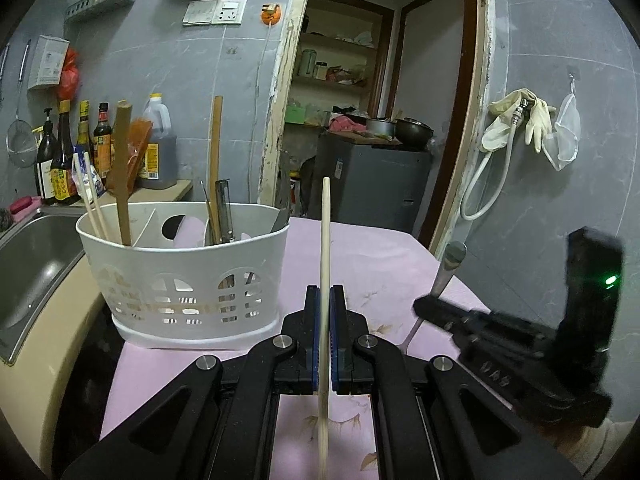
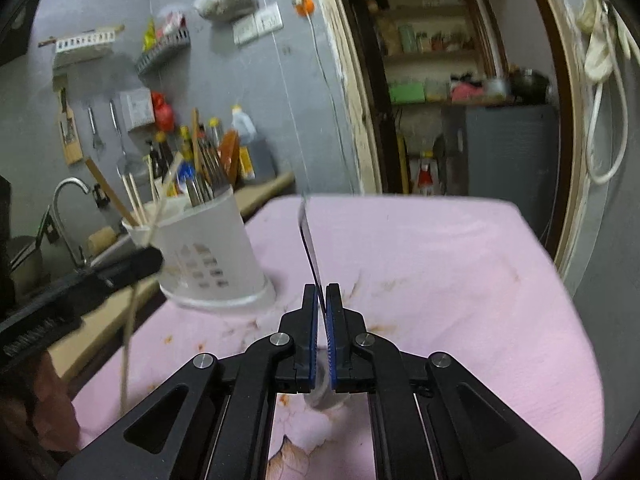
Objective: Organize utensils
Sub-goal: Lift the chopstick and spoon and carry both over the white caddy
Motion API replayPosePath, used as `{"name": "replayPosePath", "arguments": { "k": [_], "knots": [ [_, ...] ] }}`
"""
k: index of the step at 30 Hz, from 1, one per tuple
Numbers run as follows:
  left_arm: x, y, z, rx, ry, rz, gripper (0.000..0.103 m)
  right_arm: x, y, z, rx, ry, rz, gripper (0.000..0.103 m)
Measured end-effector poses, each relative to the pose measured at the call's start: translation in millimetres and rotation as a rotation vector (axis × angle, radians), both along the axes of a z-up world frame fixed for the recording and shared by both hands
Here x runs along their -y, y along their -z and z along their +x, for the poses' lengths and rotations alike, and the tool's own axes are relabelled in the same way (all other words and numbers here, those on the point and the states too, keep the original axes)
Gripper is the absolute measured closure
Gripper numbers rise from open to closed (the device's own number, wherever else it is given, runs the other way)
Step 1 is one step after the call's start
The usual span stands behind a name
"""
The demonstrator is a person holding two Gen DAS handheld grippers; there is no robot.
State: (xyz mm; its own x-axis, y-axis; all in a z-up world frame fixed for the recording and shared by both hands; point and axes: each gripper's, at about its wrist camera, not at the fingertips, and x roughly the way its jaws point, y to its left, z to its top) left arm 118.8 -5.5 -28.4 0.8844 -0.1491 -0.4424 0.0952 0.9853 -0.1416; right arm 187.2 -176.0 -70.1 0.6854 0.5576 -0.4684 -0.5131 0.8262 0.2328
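Note:
My left gripper point(image 1: 325, 292) is shut on a pale wooden chopstick point(image 1: 325, 232) that stands upright through its pads, just right of the white slotted utensil caddy point(image 1: 184, 272). The caddy holds chopsticks, wooden spatulas and metal tools. My right gripper point(image 2: 322, 290) is shut on a metal utensil point(image 2: 309, 240), seen edge-on above the pads with a blurred grey end below them. From the left wrist view, the right gripper point(image 1: 422, 306) hovers at the right with the utensil's thick handle point(image 1: 450, 268) pointing up. The left gripper point(image 2: 154, 258) and its chopstick point(image 2: 128, 340) show blurred in front of the caddy point(image 2: 208, 256).
A stained pink cloth point(image 1: 380, 248) covers the table. A steel sink point(image 1: 32, 248) with a faucet point(image 2: 68, 200) lies left of the caddy, and sauce bottles point(image 1: 72, 148) stand behind it. A doorway point(image 1: 360, 100) opens beyond; a hose and gloves point(image 1: 516, 120) hang on the right wall.

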Motion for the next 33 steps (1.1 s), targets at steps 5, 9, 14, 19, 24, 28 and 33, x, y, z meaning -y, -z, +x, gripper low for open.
{"name": "replayPosePath", "arguments": {
  "k": [5,9,14,19,24,28,33],
  "knots": [
    [-3.7,1.7,-5.6,-0.006,-0.013,-0.001,0.101,-4.0,12.9,7.9,-0.064,-0.024,-0.02,0.1],
    [-5.3,1.9,-7.2,-0.017,-0.027,-0.007,0.101,-12.9,12.5,1.2,-0.04,-0.037,-0.078,0.101],
    [-9.8,-2.1,-10.5,-0.008,-0.042,-0.016,0.101,-15.8,-3.6,-18.5,0.09,-0.023,-0.111,0.103],
    [-13.7,-12.4,-10.7,0.009,-0.058,-0.038,0.101,-21.4,-18.1,-19.5,0.117,-0.04,-0.143,0.103],
    [-20.6,-26.9,-9.6,0.033,-0.071,-0.047,0.101,-19.5,-31.8,-17.5,0.125,-0.038,-0.149,0.103],
    [-31.0,-44.4,-5.5,0.054,-0.091,-0.061,0.101,-21.7,-54.1,-19.7,0.155,-0.044,-0.152,0.103],
    [-52.2,-73.9,1.1,0.103,-0.116,-0.102,0.101,-24.8,-98.7,-16.3,0.209,-0.06,-0.117,0.103]
  ]
}}
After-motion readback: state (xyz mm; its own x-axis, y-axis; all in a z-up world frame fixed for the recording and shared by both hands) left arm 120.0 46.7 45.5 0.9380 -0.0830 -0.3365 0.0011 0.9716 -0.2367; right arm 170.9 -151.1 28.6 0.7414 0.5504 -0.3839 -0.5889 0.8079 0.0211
